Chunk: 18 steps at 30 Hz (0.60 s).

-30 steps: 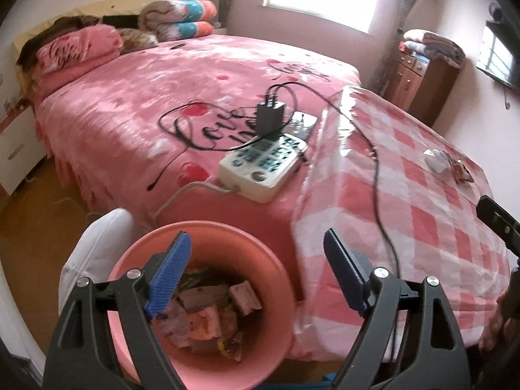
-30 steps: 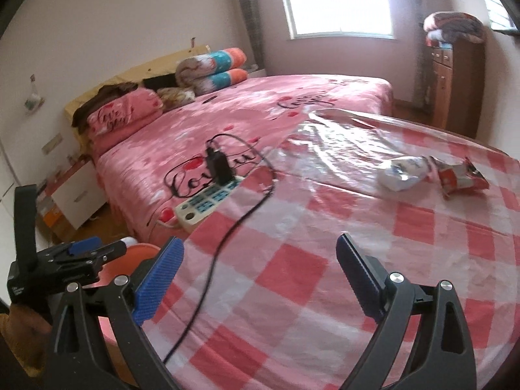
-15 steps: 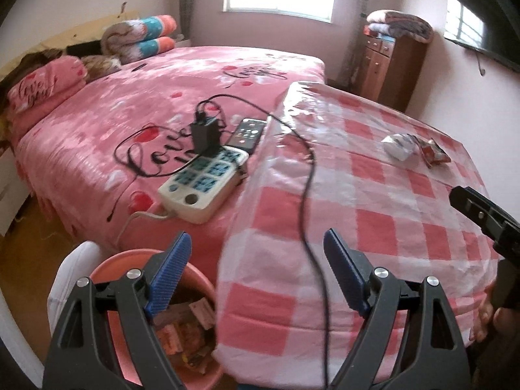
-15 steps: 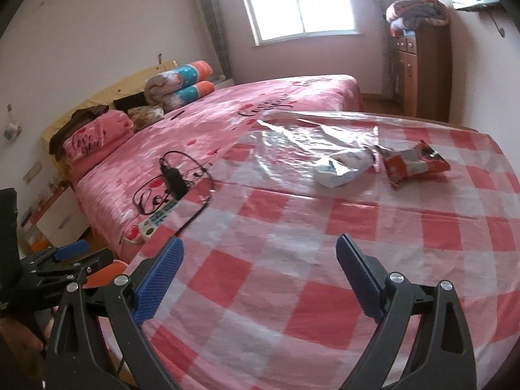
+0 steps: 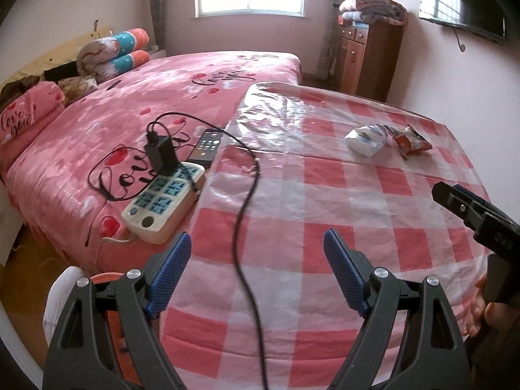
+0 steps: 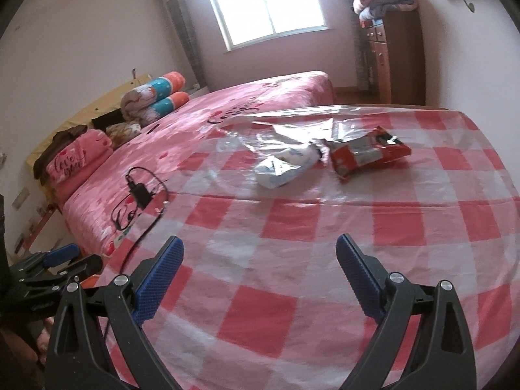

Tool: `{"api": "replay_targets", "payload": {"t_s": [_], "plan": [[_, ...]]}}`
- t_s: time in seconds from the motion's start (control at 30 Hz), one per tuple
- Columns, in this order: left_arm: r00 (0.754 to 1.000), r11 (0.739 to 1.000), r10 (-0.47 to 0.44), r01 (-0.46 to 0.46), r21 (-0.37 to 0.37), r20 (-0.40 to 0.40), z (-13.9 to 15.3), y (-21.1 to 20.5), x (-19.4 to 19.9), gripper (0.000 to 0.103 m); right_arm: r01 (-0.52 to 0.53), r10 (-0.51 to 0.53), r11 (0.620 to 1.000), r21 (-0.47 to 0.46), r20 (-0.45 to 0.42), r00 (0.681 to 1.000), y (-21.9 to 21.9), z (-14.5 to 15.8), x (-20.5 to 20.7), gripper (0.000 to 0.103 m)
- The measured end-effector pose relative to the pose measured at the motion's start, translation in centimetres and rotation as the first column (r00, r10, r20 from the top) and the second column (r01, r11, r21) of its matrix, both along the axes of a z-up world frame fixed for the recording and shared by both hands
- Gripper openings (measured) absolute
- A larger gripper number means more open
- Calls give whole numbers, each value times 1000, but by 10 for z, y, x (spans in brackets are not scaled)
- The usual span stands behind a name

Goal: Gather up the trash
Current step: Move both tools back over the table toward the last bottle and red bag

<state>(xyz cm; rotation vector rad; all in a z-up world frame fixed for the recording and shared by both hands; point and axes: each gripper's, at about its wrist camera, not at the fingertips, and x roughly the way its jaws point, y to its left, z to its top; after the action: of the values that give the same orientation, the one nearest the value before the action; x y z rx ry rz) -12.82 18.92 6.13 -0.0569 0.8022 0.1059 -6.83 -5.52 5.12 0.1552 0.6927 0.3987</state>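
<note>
Two pieces of trash lie side by side on the far part of the red-and-white checked table (image 6: 292, 292): a crumpled white wrapper (image 6: 286, 165) (image 5: 365, 136) and a red snack bag (image 6: 367, 154) (image 5: 411, 139). My right gripper (image 6: 260, 265) hovers open over the near checks, well short of both, nothing between its blue pads. My left gripper (image 5: 256, 260) is open too, above the table's near left edge, with a black cable (image 5: 242, 227) running under it. An orange bin (image 5: 113, 321) shows only as a sliver behind the left finger.
A white power strip (image 5: 162, 201) with a black charger (image 5: 159, 154) and a phone (image 5: 208, 148) lie on the pink bed (image 5: 146, 107) left of the table. A wooden cabinet (image 5: 367, 58) stands at the far wall. A hand (image 5: 490, 318) grips the right tool.
Both grippers have swung right, from over the bin and bed edge onto the table. The bin has slid nearly out of the left view. The wrapper and snack bag now appear closer and more central.
</note>
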Motion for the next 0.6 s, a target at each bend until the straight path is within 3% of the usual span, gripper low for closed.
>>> {"api": "replay_targets", "payload": {"t_s": [0.6], "plan": [[990,990,-139,138,36,23,11,-78,54,84,129,-128,991,22,-40,991,-59,-16,25,94]]}}
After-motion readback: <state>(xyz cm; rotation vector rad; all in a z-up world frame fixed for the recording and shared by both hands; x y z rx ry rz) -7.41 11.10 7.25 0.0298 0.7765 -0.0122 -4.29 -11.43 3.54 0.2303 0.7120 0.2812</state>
